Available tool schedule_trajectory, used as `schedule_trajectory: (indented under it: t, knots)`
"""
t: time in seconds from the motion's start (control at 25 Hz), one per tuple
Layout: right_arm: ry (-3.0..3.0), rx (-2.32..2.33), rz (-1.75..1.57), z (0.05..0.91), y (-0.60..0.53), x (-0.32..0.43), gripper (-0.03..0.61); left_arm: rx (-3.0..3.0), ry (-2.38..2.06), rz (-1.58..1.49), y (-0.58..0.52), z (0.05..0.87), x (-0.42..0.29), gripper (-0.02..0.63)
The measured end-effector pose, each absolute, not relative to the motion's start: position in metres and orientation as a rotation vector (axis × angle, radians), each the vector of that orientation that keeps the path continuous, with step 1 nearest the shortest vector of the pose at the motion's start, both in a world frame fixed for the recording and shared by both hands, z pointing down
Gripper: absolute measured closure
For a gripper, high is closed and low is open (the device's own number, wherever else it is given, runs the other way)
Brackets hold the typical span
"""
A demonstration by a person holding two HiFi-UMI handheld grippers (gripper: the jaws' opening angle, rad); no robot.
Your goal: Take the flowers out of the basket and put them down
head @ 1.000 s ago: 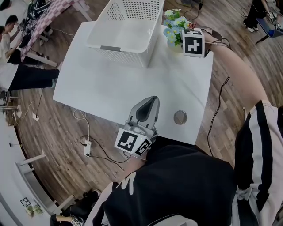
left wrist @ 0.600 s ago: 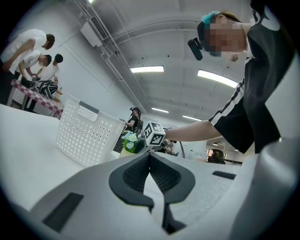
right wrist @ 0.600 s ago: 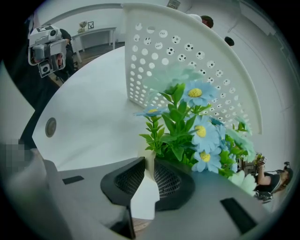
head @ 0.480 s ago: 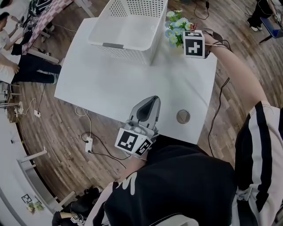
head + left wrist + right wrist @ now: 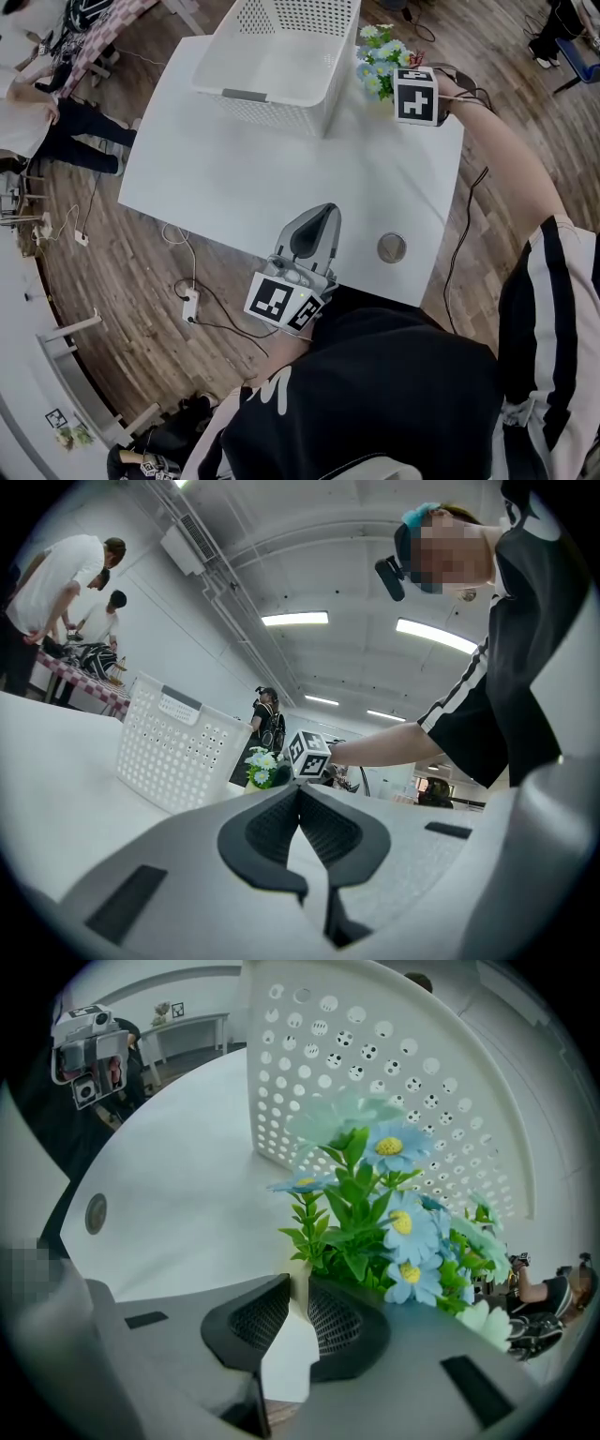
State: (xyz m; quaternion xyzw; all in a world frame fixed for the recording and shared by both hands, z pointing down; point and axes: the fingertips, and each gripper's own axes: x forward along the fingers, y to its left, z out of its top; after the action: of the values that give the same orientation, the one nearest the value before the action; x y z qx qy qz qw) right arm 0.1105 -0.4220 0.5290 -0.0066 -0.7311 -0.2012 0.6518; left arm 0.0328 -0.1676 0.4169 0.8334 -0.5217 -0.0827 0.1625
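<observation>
My right gripper (image 5: pixel 298 1286) is nipped down to a slit on the base of the flowers (image 5: pixel 386 1211), with blue heads and green leaves fanning out just past the tips. Over the last second nothing has shifted. The bunch stays outside the basket (image 5: pixel 375 1063), which stands just beyond it. I can't tell if it touches the table (image 5: pixel 178 1185). I judge only the release remains. My left gripper (image 5: pixel 300 791) is pressed together, empty.
</observation>
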Motion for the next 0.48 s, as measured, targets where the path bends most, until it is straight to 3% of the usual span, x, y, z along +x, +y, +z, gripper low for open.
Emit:
schedule_trajectory:
  t: [0.48]
  knots:
    - [-1.661,0.002,-0.445,0.5348,-0.4219,0.111,0.506,2.388,-1.493,-0.23,-0.1688,0.4159,0.0317,0.609]
